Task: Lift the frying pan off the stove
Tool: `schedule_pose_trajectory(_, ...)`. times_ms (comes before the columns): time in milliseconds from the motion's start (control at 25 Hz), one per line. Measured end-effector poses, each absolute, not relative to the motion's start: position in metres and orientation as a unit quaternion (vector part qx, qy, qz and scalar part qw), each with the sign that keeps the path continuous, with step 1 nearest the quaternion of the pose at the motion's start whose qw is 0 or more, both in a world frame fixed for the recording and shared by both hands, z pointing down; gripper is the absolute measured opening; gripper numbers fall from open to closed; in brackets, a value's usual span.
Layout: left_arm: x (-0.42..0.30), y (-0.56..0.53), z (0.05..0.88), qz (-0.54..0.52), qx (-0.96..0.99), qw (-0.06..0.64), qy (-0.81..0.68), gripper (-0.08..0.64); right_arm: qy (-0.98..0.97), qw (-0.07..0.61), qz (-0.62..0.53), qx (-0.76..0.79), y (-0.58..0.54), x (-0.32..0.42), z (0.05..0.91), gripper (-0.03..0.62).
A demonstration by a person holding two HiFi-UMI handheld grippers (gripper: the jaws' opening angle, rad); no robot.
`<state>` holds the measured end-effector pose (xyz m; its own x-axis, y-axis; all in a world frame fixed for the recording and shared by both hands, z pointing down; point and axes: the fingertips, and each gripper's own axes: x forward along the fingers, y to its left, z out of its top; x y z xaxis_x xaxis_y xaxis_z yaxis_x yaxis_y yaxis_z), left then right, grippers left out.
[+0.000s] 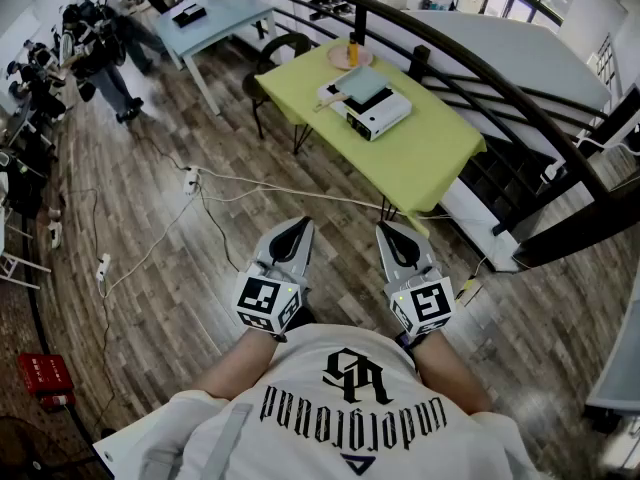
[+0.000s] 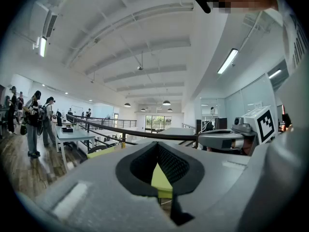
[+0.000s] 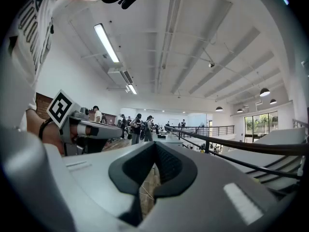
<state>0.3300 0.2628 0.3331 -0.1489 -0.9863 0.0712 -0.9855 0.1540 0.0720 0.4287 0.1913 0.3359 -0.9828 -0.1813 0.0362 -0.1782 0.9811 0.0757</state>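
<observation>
The frying pan (image 1: 364, 85), flat and grey-green with a pale handle to its left, rests on a white portable stove (image 1: 378, 118). The stove stands on a yellow-green table (image 1: 425, 153) a few steps ahead of me. My left gripper (image 1: 298, 226) and right gripper (image 1: 388, 230) are held side by side at waist height over the wooden floor, well short of the table. Both are shut with nothing between the jaws. In the left gripper view my left gripper (image 2: 157, 148) points level at the table edge (image 2: 161, 179). My right gripper (image 3: 154, 150) points level along the floor.
A plate with a yellow bottle (image 1: 351, 55) stands at the table's far end, with a black chair (image 1: 272, 56) beside it. A black curved railing (image 1: 500, 78) runs behind the table. Cables and a power strip (image 1: 192, 179) lie on the floor. Several people stand at the far left (image 1: 105, 63).
</observation>
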Motion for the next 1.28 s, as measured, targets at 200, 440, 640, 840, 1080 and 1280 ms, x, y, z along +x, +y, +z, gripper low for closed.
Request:
schedule_pose_trajectory(200, 0.320, 0.265, 0.336, -0.004, 0.647, 0.052, -0.760, 0.005, -0.995, 0.016, -0.037, 0.086, 0.193, 0.420, 0.338, 0.000)
schedule_pose_trajectory(440, 0.295, 0.267, 0.338, -0.002, 0.639, 0.061, -0.767, 0.005, -0.996, 0.021, -0.025, 0.078, 0.189, 0.396, 0.340, 0.000)
schedule_pose_trajectory(640, 0.267, 0.271, 0.346, -0.005, 0.634, 0.069, -0.770, 0.005, -0.997, 0.032, -0.020, 0.066, 0.191, 0.368, 0.346, 0.002)
schedule_pose_trajectory(840, 0.221, 0.270, 0.353, -0.009, 0.627, 0.075, -0.775, 0.005, -0.997, 0.040, -0.017, 0.058, 0.185, 0.325, 0.352, 0.002)
schedule_pose_trajectory(1080, 0.151, 0.271, 0.358, -0.019, 0.632, 0.081, -0.770, 0.005, -0.997, 0.051, -0.021, 0.050, 0.183, 0.252, 0.358, 0.002)
schedule_pose_trajectory(1280, 0.094, 0.275, 0.357, -0.017, 0.642, 0.084, -0.762, 0.005, -0.997, 0.059, -0.022, 0.049, 0.191, 0.193, 0.361, 0.002)
